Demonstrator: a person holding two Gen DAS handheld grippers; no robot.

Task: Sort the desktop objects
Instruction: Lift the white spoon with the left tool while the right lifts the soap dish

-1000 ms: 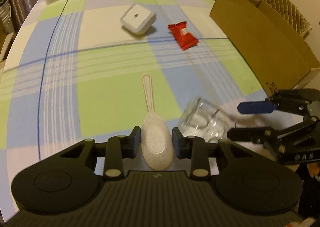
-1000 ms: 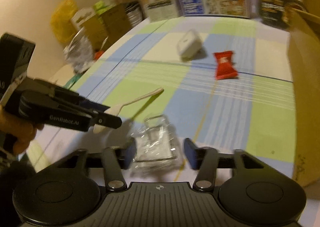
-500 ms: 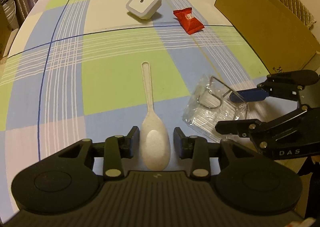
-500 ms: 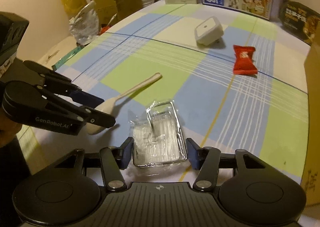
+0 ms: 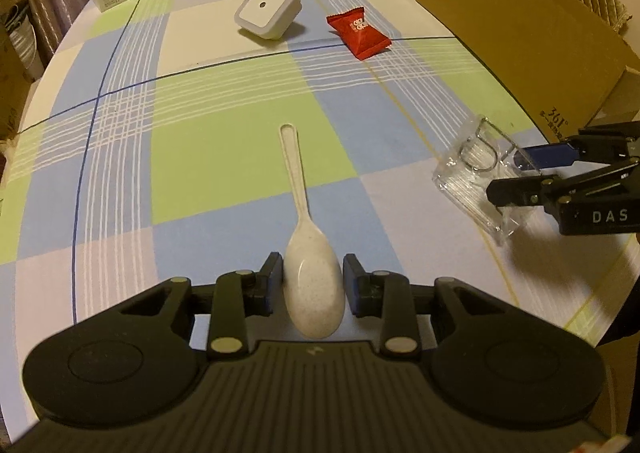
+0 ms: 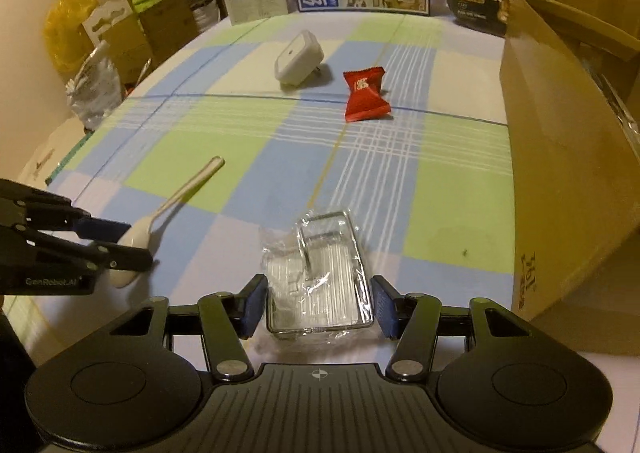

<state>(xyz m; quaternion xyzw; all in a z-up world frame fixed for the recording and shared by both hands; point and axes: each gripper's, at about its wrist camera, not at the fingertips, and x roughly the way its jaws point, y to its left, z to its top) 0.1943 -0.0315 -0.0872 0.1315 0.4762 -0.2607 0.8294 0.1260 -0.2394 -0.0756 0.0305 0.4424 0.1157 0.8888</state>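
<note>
**Two grabs at once, box waiting on the right**

Take the cardboard box [image 6: 560, 157] as the marker: it stands open along the right edge of the checked tablecloth [image 5: 224, 157], and everything loose lies to its left.

Nearest it is a clear plastic-wrapped wire tray [image 6: 320, 277], a shallow rectangle with a thin metal rim and a small wire loop standing up inside. Its long axis runs straight away from the right gripper [image 6: 320, 303], which straddles its near end. The blue pads stand just off both long sides with a sliver of gap showing, and the jaws are opening a little, so the tray sits between them, not pinched. The film is crinkly and slippery-looking, and I would guess the rim is the only firm thing to squeeze.

Further from the box lies the pale speckled spoon [image 5: 312, 285], smooth hard plastic, bowl toward the left gripper [image 5: 314, 285] and its slim handle pointing away, up the cloth. The jaws flank the widest part of the bowl and are closing; the left pad looks to be touching, the right shows a hairline gap, so no firm grip yet.

The right hand's tray has the short trip to the box; the spoon must cross over.

Beyond both, a white square night-light plug [image 5: 267, 11] and a glossy red snack packet [image 5: 358, 35] lie untouched, the packet closer to the box.
</note>
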